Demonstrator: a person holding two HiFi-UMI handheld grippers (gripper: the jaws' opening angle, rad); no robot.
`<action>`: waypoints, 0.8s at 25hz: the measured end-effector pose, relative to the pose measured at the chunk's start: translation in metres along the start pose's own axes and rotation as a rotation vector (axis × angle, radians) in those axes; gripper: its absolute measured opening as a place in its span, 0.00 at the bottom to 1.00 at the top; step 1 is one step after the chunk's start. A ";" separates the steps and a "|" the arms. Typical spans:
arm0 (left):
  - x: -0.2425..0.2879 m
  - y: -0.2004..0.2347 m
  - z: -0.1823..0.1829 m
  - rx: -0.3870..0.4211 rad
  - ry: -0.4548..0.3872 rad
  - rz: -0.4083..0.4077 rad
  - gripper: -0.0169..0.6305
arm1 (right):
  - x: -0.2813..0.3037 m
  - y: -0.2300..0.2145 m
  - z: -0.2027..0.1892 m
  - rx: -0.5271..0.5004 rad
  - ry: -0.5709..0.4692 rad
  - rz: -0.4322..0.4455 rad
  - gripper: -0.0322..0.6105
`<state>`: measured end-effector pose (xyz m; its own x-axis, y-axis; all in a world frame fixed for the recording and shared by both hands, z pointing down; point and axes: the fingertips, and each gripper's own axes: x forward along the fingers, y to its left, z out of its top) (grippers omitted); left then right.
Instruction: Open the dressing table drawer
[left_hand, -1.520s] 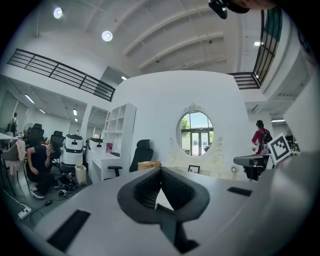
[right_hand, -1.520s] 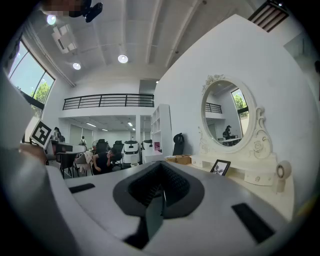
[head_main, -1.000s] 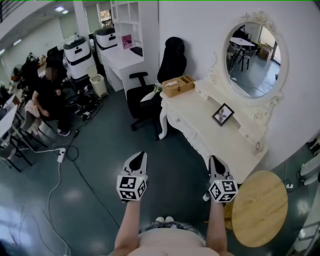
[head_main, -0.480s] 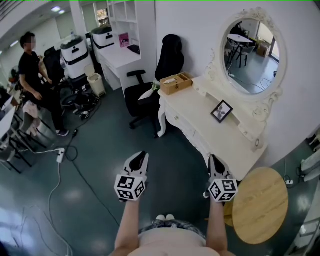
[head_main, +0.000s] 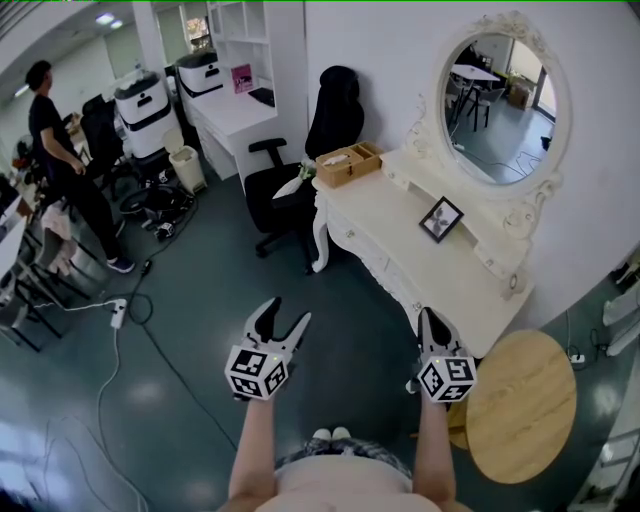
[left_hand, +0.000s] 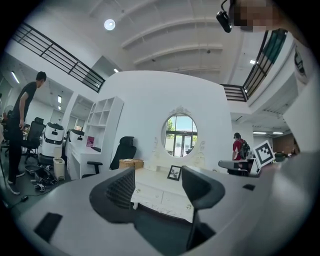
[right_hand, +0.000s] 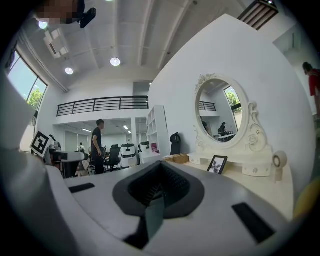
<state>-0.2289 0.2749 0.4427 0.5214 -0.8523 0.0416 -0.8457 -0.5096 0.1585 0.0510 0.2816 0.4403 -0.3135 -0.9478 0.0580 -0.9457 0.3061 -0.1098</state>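
Observation:
The white dressing table stands against the wall to the right, its drawer fronts facing the dark floor. My left gripper hovers over the floor well short of the table; its jaws are opening, with nothing between them. In the left gripper view the drawers show far off through the gap of the left gripper. My right gripper is shut and empty, close to the table's near front corner. In the right gripper view the right gripper has its jaws pressed together beside the tabletop.
On the table sit a wooden box and a photo frame below an oval mirror. A black office chair stands at the table's far end. A round wooden stool is at my right. A person stands far left; a cable crosses the floor.
The left gripper's jaws have spread apart from shut. The person at the far left has stood up and stepped left. The right gripper has not moved.

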 end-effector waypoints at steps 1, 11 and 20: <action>0.001 0.000 -0.001 0.004 0.003 -0.005 0.47 | 0.001 0.001 -0.001 0.001 0.001 -0.002 0.07; 0.018 0.014 -0.002 0.016 0.008 -0.046 0.48 | 0.011 0.002 -0.004 0.008 -0.008 -0.041 0.07; 0.053 0.031 -0.001 0.024 0.018 -0.072 0.48 | 0.039 -0.013 -0.007 0.024 -0.010 -0.071 0.07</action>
<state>-0.2270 0.2143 0.4512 0.5831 -0.8109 0.0490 -0.8080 -0.5727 0.1384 0.0502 0.2415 0.4511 -0.2444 -0.9680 0.0570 -0.9632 0.2356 -0.1291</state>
